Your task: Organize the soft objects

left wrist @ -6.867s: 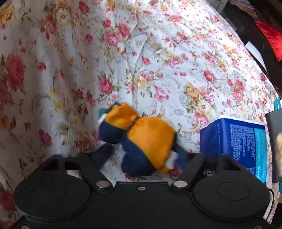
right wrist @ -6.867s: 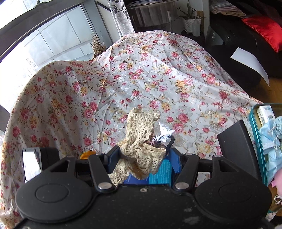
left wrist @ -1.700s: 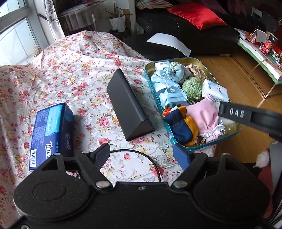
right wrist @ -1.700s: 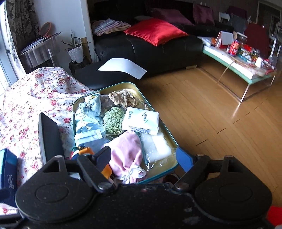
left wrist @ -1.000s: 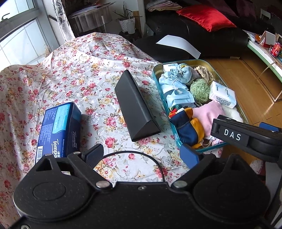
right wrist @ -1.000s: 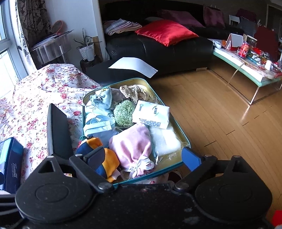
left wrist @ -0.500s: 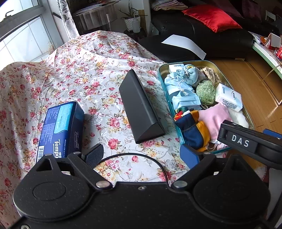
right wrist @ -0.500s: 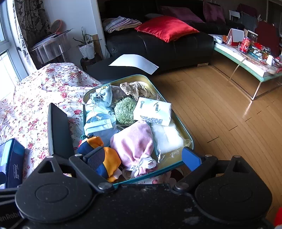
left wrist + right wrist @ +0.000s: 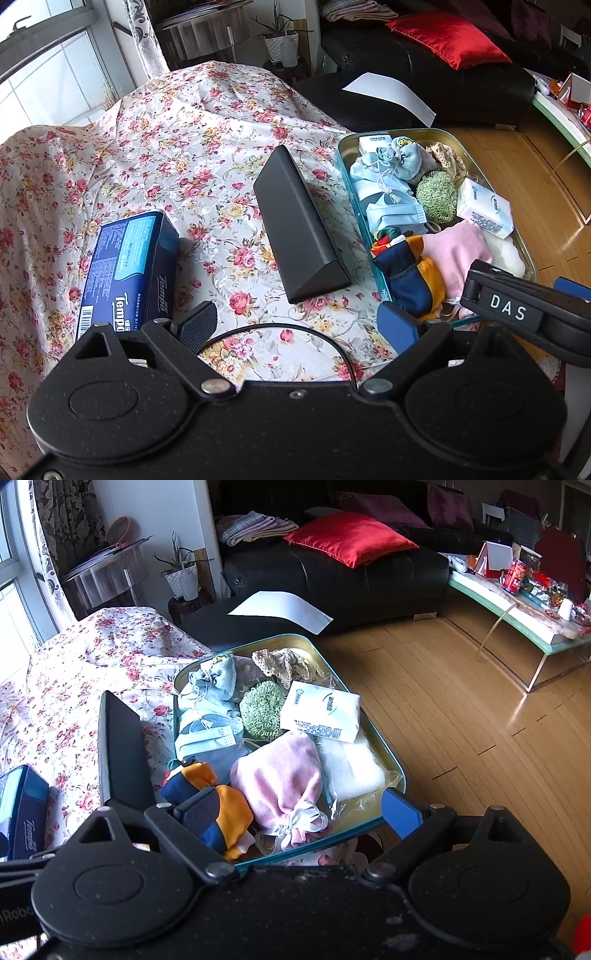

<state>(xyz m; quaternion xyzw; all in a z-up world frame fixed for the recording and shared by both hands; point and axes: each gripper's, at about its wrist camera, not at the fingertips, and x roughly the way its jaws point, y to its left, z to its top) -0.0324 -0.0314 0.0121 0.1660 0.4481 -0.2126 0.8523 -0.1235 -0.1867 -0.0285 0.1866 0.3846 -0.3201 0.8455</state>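
A teal tin tray [image 9: 343, 158] [image 9: 384, 738] at the table's right edge holds several soft things: an orange-and-navy pouch [image 9: 413, 273] [image 9: 221, 805], a pink drawstring bag [image 9: 458, 251] [image 9: 280, 779], a green crochet ball [image 9: 437, 195] [image 9: 262, 709], a beige lace piece [image 9: 282, 664], blue masks and pouches [image 9: 388, 177] [image 9: 210, 716] and a white tissue pack [image 9: 484, 212] [image 9: 321, 710]. My left gripper [image 9: 297, 328] is open and empty over the floral cloth, left of the tray. My right gripper [image 9: 299, 812] is open and empty above the tray's near end.
A black triangular case [image 9: 299, 229] [image 9: 123, 749] lies left of the tray. A blue Tempo tissue box [image 9: 129, 266] [image 9: 22, 808] lies further left. The floral cloth [image 9: 166, 147] covers the table. Beyond the tray are wooden floor [image 9: 461, 709], a black sofa [image 9: 332, 576] and a glass coffee table [image 9: 517, 620].
Both grippers have drawn back and up slightly from the tray over the last second. Both stay open and empty. The tray's contents have not moved.
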